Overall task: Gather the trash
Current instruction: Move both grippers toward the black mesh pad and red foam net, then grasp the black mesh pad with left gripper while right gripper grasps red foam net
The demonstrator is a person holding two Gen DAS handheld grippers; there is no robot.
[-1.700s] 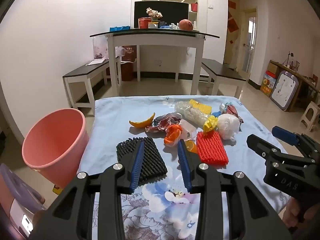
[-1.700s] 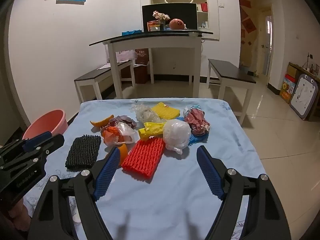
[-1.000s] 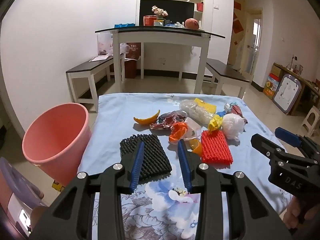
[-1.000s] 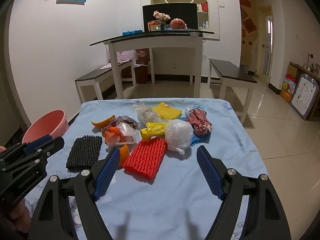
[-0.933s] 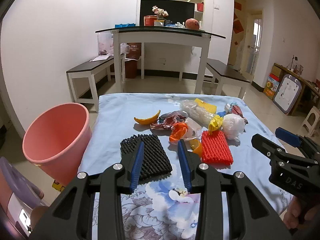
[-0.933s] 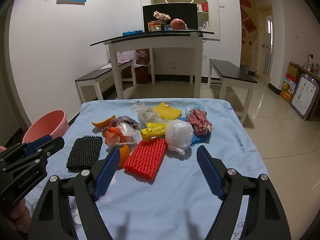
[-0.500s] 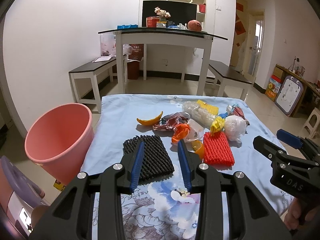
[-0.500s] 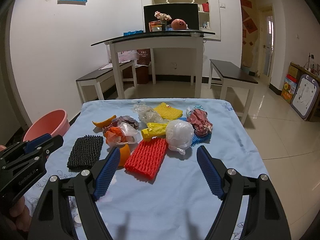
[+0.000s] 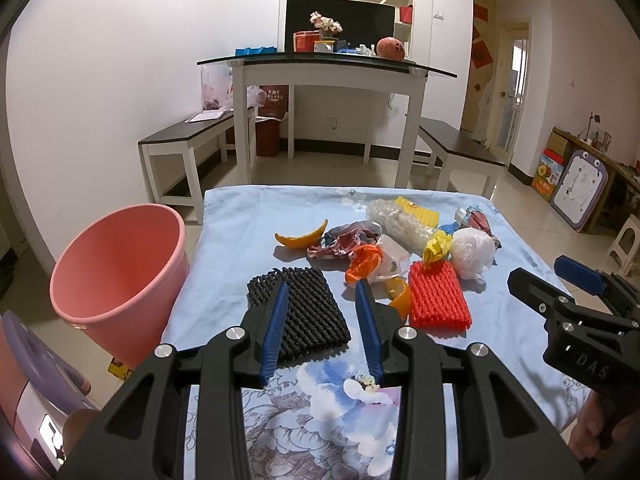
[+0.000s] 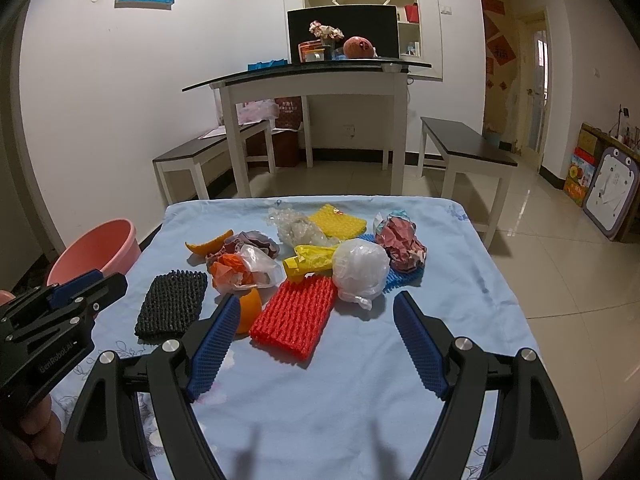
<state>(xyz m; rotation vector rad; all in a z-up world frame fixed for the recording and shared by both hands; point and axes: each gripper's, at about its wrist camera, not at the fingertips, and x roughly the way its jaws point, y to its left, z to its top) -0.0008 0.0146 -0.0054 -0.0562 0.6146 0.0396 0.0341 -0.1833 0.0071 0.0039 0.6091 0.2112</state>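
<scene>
Trash lies piled on a light blue tablecloth (image 9: 240,232). A black foam net (image 9: 308,312) is nearest, beside a red foam net (image 9: 438,300), an orange peel (image 9: 300,238), a white plastic bag ball (image 9: 472,248) and crumpled wrappers (image 9: 344,242). My left gripper (image 9: 322,328) hovers open over the black net's near edge, holding nothing. In the right wrist view my right gripper (image 10: 316,344) stands wide open in front of the red foam net (image 10: 294,320) and the white bag ball (image 10: 360,270). A pink bucket (image 9: 116,272) stands on the floor left of the table.
A yellow foam net (image 10: 338,222), a clear bag (image 10: 296,228) and a blue net (image 10: 400,278) sit farther back. Behind are a white table (image 9: 328,76) and two benches (image 9: 188,136). A purple stool (image 9: 36,380) is at lower left. A hand (image 10: 36,432) holds the left gripper.
The left gripper has drifted slightly back and left, so the bucket and trash sit a little farther right in its view. The right gripper barely moved. Both stay open.
</scene>
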